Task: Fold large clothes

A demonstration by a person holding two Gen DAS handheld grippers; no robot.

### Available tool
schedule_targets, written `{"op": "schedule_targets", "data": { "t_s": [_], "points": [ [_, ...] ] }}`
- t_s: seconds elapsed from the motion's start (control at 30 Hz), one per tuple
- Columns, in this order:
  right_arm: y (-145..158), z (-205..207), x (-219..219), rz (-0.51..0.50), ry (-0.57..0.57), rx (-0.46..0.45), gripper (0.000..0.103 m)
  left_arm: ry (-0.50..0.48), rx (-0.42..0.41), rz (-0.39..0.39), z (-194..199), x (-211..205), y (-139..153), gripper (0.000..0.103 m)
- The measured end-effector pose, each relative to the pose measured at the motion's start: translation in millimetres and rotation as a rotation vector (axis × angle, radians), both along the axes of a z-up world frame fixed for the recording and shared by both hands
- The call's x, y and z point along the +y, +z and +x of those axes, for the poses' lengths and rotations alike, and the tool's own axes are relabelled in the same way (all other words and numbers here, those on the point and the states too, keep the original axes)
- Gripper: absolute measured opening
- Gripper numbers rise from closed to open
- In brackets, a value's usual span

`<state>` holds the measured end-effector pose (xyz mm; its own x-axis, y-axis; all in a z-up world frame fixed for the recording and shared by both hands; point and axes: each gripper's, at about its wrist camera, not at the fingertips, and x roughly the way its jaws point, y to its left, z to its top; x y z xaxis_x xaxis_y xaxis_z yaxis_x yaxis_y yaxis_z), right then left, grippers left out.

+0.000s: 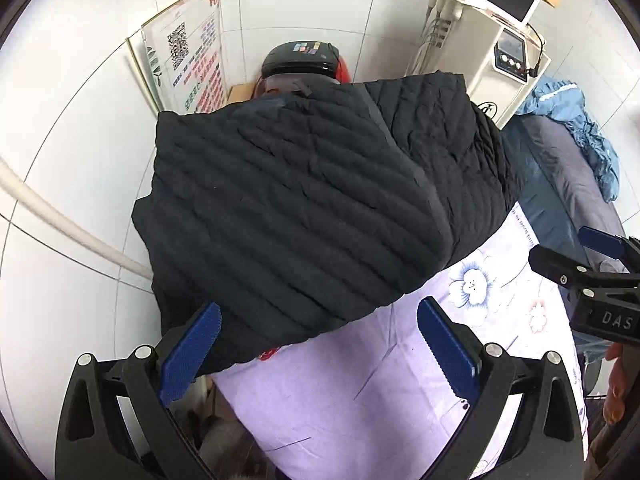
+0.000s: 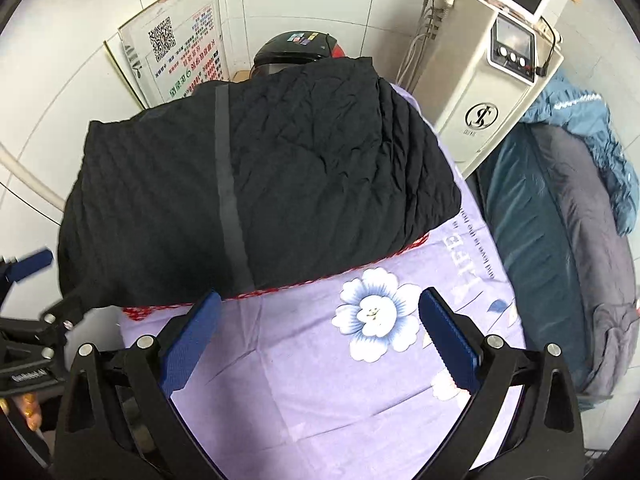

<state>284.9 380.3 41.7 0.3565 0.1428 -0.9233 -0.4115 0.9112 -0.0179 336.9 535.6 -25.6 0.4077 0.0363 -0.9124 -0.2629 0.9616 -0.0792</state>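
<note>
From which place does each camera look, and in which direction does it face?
Left wrist: sits on the left gripper, facing forward over the black jacket; the right gripper and fingers show at right.
Right wrist: sits on the right gripper, facing the lilac sheet; the left gripper shows at left.
Shared: jacket, sheet, white machine.

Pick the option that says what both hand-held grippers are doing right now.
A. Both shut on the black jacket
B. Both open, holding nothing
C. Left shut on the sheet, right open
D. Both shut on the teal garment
B: the left hand-held gripper and the right hand-held gripper both have their blue pads spread wide with nothing between them, near the folded black quilted jacket on the lilac flowered sheet.
</note>
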Motion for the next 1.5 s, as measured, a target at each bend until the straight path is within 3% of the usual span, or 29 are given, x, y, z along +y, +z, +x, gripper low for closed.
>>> {"op": "schedule_targets", "data": {
  "t_s": [0.43,1.5],
  "points": [
    [-1,-7,23,-0.022,0.032,-0.008,0.097,0.038,0.000,0.087,-3,4,5,0.097],
    [-7,-10,34,-0.036,0.046,-0.002,0.097,0.024,0.027,0.125,-10,4,0,0.097]
  ]
}}
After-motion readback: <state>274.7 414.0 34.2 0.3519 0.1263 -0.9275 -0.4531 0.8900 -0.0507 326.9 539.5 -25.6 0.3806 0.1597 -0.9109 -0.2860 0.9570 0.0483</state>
